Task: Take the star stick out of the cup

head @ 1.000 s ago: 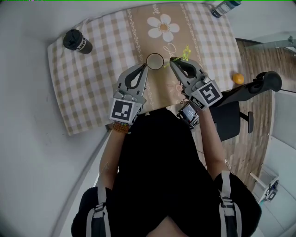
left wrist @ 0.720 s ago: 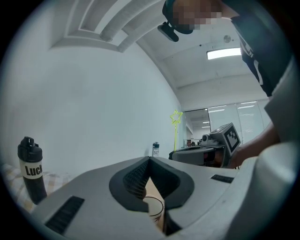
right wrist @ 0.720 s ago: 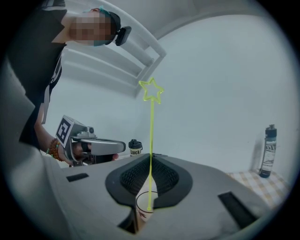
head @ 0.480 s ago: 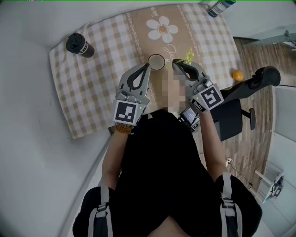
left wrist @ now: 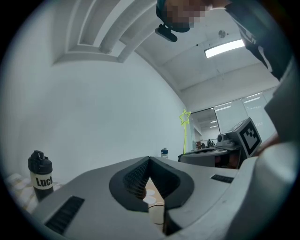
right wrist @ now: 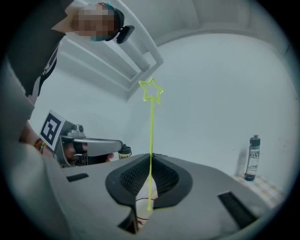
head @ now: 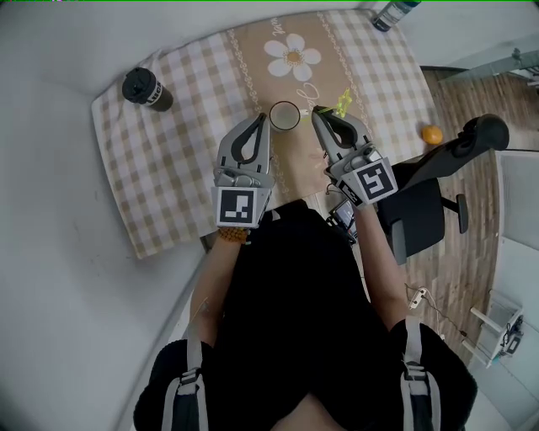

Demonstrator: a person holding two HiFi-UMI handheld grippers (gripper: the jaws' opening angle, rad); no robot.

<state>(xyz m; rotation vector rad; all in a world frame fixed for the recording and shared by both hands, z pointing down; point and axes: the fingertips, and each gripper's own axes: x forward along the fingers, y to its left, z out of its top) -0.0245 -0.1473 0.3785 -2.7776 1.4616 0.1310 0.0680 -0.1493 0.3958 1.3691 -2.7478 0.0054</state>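
Note:
The yellow-green star stick [right wrist: 151, 136] stands upright between the jaws of my right gripper [right wrist: 151, 158], which is shut on its lower shaft; its star [right wrist: 151, 90] is high above the jaws. In the head view the star stick [head: 341, 103] is just right of the white cup [head: 285, 115], outside it, with my right gripper [head: 317, 110] at the cup's right side. My left gripper [head: 264, 118] is shut and holds nothing, its tip against the cup's left rim. The left gripper view shows its closed tips [left wrist: 149, 161] over the cup [left wrist: 154, 213].
A checked tablecloth [head: 185, 143] with a flower print [head: 292, 52] covers the table. A black bottle [head: 147, 88] stands at the far left, a clear bottle [head: 390, 14] at the far right corner. An orange [head: 432, 135] and an office chair [head: 429, 210] are on the right.
The head view has shifted slightly. Both grippers stay beside the cup, and the right one still holds the star stick; no clear movement otherwise.

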